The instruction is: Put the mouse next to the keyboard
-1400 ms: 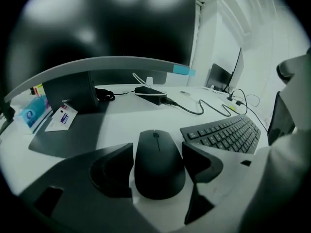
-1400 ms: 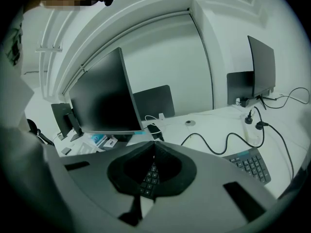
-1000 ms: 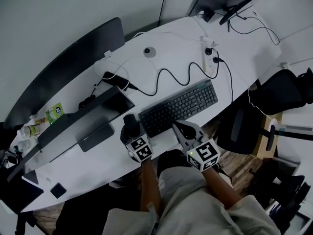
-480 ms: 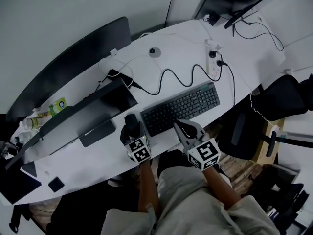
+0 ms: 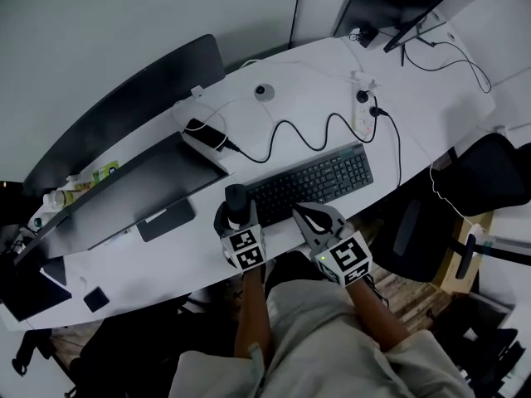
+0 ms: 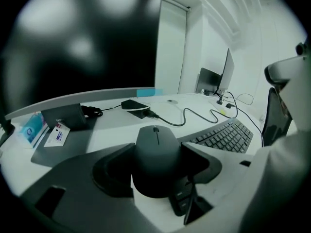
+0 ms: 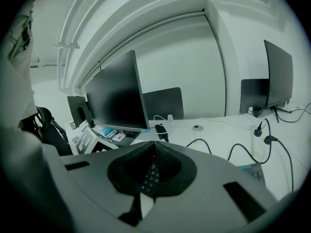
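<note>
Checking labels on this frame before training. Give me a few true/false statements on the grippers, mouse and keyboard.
1. The left gripper has the mouse clamped between its fingers. True.
2. The right gripper is open. False: its fingers are together and hold nothing.
3. The mouse is at the right end of the keyboard. False: it is at the left end.
4. A black cable snakes over the desk beyond the keyboard. True.

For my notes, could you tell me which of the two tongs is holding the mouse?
The left tongs, shut on the black mouse; the right tongs are shut and empty.
</note>
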`<state>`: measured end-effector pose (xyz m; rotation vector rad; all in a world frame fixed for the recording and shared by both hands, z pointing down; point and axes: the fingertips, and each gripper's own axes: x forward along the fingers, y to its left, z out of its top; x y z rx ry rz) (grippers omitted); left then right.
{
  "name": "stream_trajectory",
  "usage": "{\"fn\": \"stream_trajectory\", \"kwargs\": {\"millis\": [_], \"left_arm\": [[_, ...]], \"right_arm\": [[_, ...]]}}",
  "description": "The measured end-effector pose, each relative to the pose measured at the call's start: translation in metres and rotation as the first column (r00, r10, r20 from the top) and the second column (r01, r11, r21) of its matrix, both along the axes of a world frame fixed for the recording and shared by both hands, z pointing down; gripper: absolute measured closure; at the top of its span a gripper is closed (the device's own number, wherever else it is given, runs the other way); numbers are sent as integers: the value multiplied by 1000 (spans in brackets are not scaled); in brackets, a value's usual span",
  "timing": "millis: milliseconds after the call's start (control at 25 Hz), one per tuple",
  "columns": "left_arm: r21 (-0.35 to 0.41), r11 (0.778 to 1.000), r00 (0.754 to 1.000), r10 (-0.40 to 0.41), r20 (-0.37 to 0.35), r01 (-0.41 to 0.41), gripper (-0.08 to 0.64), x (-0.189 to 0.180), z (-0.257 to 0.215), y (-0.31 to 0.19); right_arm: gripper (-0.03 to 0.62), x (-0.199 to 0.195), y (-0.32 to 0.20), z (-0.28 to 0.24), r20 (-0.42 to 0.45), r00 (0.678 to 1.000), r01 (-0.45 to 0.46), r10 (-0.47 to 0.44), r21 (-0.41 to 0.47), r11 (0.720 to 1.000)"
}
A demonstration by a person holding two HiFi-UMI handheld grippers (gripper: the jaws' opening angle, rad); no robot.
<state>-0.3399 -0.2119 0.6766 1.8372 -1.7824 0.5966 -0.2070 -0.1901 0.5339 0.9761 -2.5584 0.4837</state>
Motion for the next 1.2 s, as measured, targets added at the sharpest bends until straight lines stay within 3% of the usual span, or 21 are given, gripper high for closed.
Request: {"fn": "stream_trajectory", "kwargs": {"millis": [160,440,720,1200], "left_arm": [[14,999,999,42,6,-42,256,33,-16,-7],[39,991,991,130,16,-131,257,107,-37,-24],[48,962,963,267,21,-268,256,183,-43,-36],[52,911,913,408,22,-409,256,284,-42,-54]], "right_arm": [[584,27,-8,1,39,999,-21,23,-40,999],[584,85,-27,-19,47,997,-54,53,19,998],[584,150,-37,-18,71,982,-177,176,-1,984],[584,237,-38,-18,82,951,-301,300,8,953]]}}
